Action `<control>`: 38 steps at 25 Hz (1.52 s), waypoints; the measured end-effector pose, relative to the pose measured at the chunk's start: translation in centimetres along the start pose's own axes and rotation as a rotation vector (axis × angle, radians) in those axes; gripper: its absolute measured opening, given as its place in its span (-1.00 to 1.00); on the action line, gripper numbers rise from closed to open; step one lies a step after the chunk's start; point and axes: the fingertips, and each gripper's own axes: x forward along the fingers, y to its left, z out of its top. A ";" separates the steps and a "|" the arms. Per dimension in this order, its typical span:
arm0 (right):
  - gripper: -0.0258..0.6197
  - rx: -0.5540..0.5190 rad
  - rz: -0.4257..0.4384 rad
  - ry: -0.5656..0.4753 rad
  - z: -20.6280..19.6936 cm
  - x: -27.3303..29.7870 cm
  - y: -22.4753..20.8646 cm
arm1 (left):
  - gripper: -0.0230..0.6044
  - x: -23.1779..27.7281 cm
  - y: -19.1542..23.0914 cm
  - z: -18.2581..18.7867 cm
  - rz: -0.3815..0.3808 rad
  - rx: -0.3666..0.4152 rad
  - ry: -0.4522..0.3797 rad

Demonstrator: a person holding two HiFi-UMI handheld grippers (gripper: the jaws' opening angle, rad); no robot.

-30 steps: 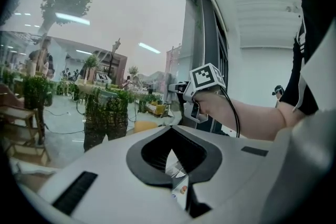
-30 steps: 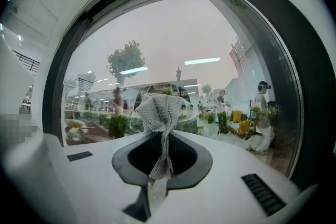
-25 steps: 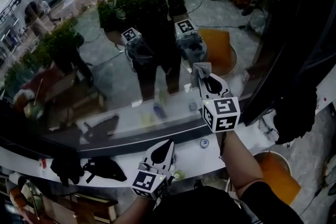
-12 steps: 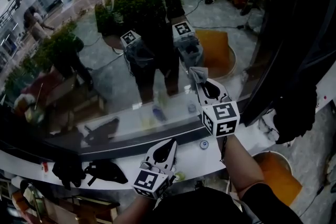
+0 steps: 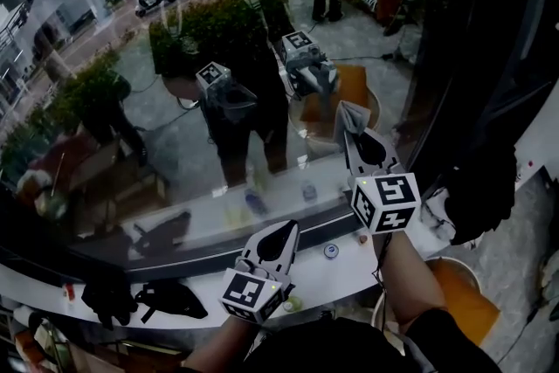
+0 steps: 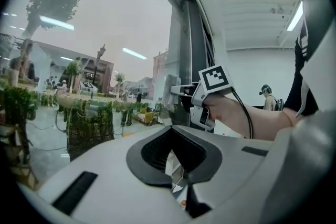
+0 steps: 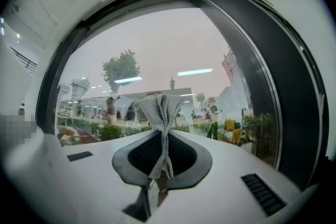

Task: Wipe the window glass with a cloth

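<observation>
**Cloth up at the pane, wipe to be pressed home**

The window glass (image 5: 218, 100) fills the scene, curved, with greenery and a street outside. The person's reflection lies across it, both marker cubes mirrored. A dark frame (image 5: 454, 57) closes the pane's right edge, and a white sill (image 5: 341, 262) runs along its bottom edge.

The right gripper (image 5: 356, 140) is raised toward the lower right part of the pane, near the frame. Its jaws are clamped on the grey knitted cloth (image 7: 160, 110), which is bunched and fanned out beyond the tips. Contact with the glass cannot be confirmed. The mirrored gripper sits apart from the real one, so the cloth is judged just short of the pane.

The left gripper (image 5: 278, 242) is held low over the sill's middle, jaws closed on nothing.

For a clean wipe, the fanned end should be laid flat on the glass and only the cloth pressed, never the jaw tips. Overlapping strokes should be drawn away from the frame. The grip looks narrow, so a snag at the frame could tug the cloth loose.

On the sill, dark items (image 5: 170, 297) lie toward the left end and a small round object (image 5: 331, 251) sits near the right. They are best cleared by the lowest stroke.
</observation>
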 end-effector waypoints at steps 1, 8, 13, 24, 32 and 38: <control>-0.78 -0.008 -0.007 -0.012 0.9 0.0 -0.3 | -0.90 0.3 0.1 0.7 -0.004 0.004 -0.013; -0.78 -0.043 -0.025 -0.052 5.6 0.7 -0.8 | -0.90 1.6 0.4 6.6 -0.017 0.043 -0.112; -0.78 -0.061 -0.041 -0.041 6.0 2.1 0.9 | -0.90 0.4 2.0 8.6 -0.007 0.049 -0.159; -0.78 -0.064 0.017 -0.022 5.8 3.7 4.2 | -0.90 -1.2 3.5 8.0 0.046 0.022 -0.132; -0.78 -0.074 0.057 -0.015 6.0 4.3 7.2 | -0.90 -2.7 4.6 7.7 0.061 0.031 -0.155; -0.78 -0.084 0.091 -0.010 5.9 4.8 9.2 | -0.90 -3.9 5.3 7.7 0.092 0.030 -0.164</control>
